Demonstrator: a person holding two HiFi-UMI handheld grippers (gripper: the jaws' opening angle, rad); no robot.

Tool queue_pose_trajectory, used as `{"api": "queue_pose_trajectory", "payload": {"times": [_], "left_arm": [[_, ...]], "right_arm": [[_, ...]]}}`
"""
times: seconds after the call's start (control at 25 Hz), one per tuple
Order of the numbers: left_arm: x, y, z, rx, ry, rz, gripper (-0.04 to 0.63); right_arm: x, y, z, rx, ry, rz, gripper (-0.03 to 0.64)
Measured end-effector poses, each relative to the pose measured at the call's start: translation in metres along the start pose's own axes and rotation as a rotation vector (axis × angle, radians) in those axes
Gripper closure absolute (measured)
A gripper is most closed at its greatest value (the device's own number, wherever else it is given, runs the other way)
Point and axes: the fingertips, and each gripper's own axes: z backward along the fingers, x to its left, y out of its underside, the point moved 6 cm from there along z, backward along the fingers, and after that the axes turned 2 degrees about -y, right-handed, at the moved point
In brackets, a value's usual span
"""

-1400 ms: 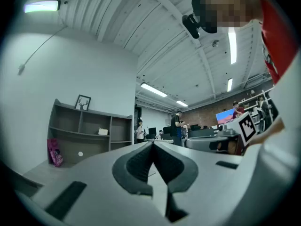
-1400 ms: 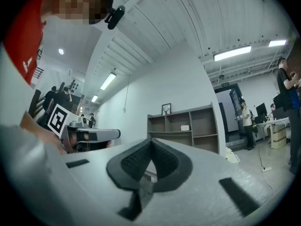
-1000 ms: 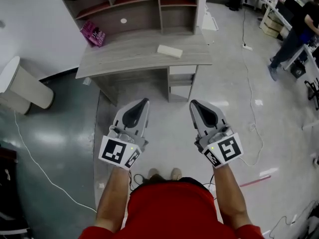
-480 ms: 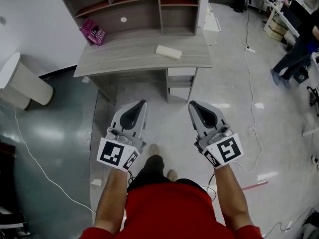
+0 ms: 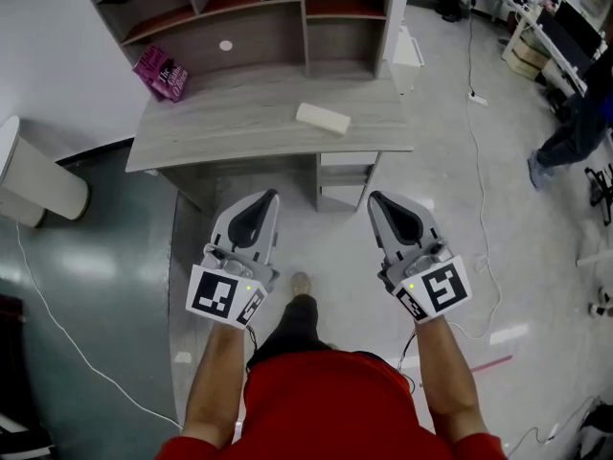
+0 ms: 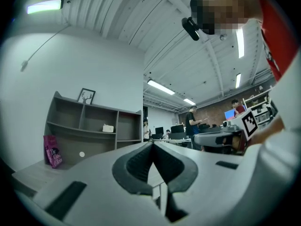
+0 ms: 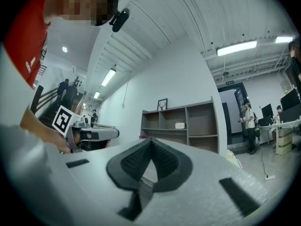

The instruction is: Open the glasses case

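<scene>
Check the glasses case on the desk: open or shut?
Shut. The glasses case lies flat on the desk as one closed block, no lid raised.

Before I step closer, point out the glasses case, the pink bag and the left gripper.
glasses case (image 5: 323, 118): head view, middle of its top.
pink bag (image 5: 159, 71): head view, centre of its face.
left gripper (image 5: 269, 197): head view, tips of its shut jaws.

Light grey, black pads, black-and-white square markers: left gripper (image 5: 271, 196), right gripper (image 5: 374, 197). Cream-white: glasses case (image 5: 323, 118). Grey woodgrain: desk (image 5: 239, 113). Magenta, pale print: bag (image 5: 160, 72). Red: shirt (image 5: 330, 405). Dark teal left, pale grey right: floor (image 5: 96, 266).
</scene>
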Motion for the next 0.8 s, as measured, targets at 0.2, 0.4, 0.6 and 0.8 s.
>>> {"api": "queue_pose_trajectory", "payload": {"times": [0.2,0.4,0.6,0.8], "left_arm": [[0.05,0.02,-0.04,0.041,0.031,0.007,0.588],[0.099,0.024,-0.083,0.02,0.051,0.012,0.588],[0.138,0.038,-0.116,0.024,0.086,0.016,0.588],[0.166,0.058,-0.14,0.052,0.1,0.03,0.588]], "right_arm": [[-0.027,0.013,-0.055,0.012,0.027,-0.009,0.614],[-0.051,0.025,-0.108,0.033,0.054,-0.014,0.614],[-0.071,0.037,-0.151,0.058,0.089,0.003,0.614],[-0.085,0.053,-0.179,0.104,0.105,0.018,0.614]]}}
